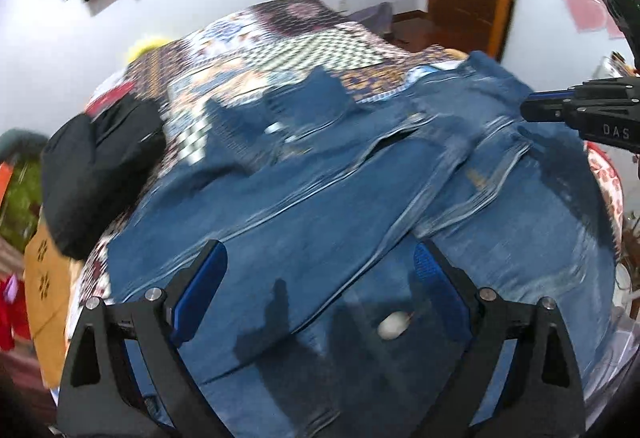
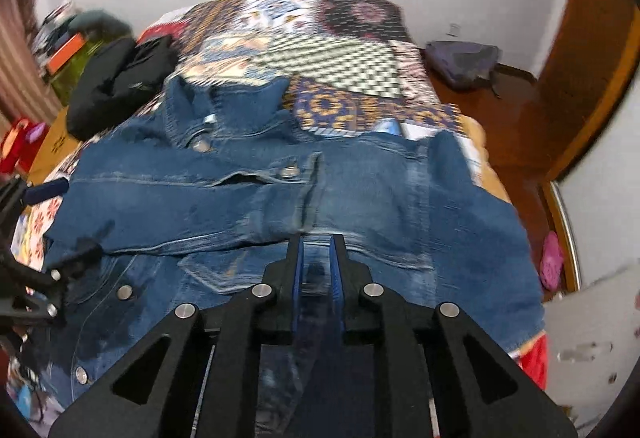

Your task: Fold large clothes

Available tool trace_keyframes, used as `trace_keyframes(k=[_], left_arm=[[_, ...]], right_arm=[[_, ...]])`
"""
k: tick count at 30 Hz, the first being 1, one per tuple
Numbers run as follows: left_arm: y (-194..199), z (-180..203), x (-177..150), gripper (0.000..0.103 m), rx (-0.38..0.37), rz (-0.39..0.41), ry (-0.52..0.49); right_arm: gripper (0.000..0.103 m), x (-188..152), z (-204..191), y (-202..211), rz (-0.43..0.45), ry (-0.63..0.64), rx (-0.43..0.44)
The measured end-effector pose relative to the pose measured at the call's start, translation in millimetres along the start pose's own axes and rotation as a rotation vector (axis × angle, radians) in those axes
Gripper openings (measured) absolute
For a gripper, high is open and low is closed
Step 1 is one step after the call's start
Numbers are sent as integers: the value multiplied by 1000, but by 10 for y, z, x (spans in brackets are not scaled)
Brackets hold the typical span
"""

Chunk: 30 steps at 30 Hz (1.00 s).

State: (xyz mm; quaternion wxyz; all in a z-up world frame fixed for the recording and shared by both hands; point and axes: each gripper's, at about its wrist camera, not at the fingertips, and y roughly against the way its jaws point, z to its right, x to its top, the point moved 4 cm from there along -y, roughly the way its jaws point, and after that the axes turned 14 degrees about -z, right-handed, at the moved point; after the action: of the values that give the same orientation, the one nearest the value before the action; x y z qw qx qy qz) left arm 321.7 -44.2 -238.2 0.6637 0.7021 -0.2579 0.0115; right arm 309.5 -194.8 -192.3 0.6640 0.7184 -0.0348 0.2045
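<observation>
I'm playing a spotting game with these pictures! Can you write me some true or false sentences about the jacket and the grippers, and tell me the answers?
1. The jacket is blue denim. True.
2. The left gripper is wide open. True.
3. The jacket hangs on the door. False: it lies spread on the patterned bedspread.
4. The right gripper is wide open. False: its fingers are nearly together.
5. Black clothing lies beside the jacket. True.
</observation>
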Motion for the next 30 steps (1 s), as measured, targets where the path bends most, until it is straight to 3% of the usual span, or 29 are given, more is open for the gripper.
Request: trace_keyframes(k=[3, 5, 6, 13, 19, 22, 24, 26, 30], left_arm=[[-72, 216, 167, 95, -50, -6, -27], [-139, 318, 257, 95, -79, -18, -35], [-187, 373, 306, 95, -95, -30, -39], [-468, 607, 544, 95, -171, -87, -38], [-758, 688, 744, 91, -301, -152, 63], [-817, 745, 794, 77, -337, -140, 65], [-790, 782, 813, 52, -389, -126, 50], [-718, 809, 819, 36, -375, -98, 32], [-641, 842, 814, 30, -342, -77, 4]], right_arm=[[33, -75, 172, 77, 24, -40, -38], [55, -134, 307, 143, 50, -79, -65], [58, -175, 386, 185, 68, -101, -72], [59, -451, 893, 272, 61, -256, -35], [59, -745, 1301, 162, 21, -428, 45], [59, -871, 1451, 73, 3, -513, 121], [59, -913, 1504, 6, -9, -551, 163], [59, -936, 1541, -45, -14, -583, 170], [59, -915, 1571, -150, -25, -602, 220]])
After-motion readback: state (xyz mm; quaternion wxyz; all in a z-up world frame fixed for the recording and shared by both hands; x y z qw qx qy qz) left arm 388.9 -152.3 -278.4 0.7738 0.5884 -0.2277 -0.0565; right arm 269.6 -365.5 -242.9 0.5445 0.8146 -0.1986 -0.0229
